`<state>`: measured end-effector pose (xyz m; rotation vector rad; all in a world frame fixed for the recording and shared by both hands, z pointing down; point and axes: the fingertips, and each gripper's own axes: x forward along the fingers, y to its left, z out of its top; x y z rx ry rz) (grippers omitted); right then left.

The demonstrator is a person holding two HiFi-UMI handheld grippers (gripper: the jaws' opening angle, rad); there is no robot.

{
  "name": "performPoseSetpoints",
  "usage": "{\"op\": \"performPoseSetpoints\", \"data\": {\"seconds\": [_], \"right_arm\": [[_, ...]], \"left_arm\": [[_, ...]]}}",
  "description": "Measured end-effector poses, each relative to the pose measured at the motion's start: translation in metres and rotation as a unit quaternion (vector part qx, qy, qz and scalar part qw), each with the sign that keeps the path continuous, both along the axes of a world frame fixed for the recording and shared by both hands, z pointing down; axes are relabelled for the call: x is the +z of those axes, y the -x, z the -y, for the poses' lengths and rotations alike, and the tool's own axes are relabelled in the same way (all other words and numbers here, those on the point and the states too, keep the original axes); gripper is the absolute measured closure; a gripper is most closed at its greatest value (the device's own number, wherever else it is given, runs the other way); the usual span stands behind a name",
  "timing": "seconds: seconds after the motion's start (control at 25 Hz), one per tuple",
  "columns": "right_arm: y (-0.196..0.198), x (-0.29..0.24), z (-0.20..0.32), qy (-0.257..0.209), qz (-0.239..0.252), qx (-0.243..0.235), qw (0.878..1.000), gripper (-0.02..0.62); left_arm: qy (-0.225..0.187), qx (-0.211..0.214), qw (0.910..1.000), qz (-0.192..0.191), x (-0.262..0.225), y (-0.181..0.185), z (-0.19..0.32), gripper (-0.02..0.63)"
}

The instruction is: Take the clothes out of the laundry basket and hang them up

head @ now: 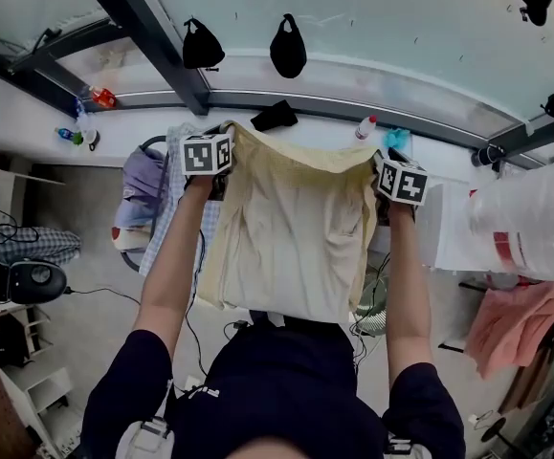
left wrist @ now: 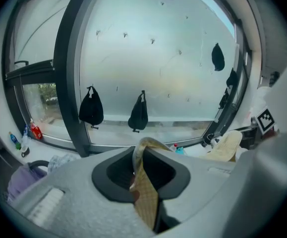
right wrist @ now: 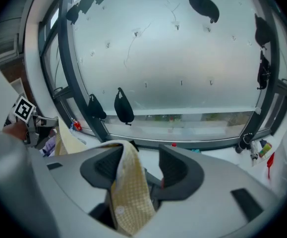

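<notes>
We can read no words or numbers anywhere — the red print on the plastic bag (head: 530,208) is too blurred.

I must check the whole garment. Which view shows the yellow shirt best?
The head view: the yellow shirt hangs spread between the left gripper and the right gripper. The left gripper view shows only a strip pinched in shut jaws; the right gripper view, an edge draped over one open jaw.
</notes>
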<state>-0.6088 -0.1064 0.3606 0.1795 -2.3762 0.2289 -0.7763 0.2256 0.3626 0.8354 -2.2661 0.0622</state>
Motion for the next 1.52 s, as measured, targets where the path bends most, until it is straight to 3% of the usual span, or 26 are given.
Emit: {"op": "performPoseSetpoints", "data": {"seconds": [0.08,0.2,0.36,0.6,0.96,1.2,1.52], "right_arm": [[-0.001,0.011,-0.004,0.004,-0.020,-0.010,1.000,0.303],[-0.005,0.019,-0.003,0.007,-0.026,-0.003,1.000,0.277],[-0.008,0.025,0.005,0.035,-0.030,0.022,0.999,0.243],[-0.030,0.030,0.008,-0.020,-0.051,0.014,0.998,0.223],[-0.075,0.031,-0.025,0.003,-0.053,0.005,0.999,0.201],[-0.098,0.013,-0.055,0.015,-0.022,0.008,1.000,0.201],[-0.139,-0.017,-0.124,0.018,0.021,-0.002,1.000,0.201]], "left_arm": [[0.018,0.004,0.9991,-0.039,0.023,-0.009,-0.003,0.553],[0.053,0.030,0.9941,-0.090,0.051,-0.028,-0.005,0.424],[0.047,0.039,0.9928,-0.103,0.060,-0.040,-0.009,0.383],[0.014,0.027,0.9974,-0.066,0.041,-0.045,-0.018,0.383],[-0.035,0.018,0.9982,-0.045,0.020,-0.087,-0.032,0.383],[-0.072,0.030,0.9967,-0.021,-0.010,-0.124,-0.040,0.383],[-0.090,0.039,0.9947,0.031,-0.039,-0.184,-0.061,0.385]]}}
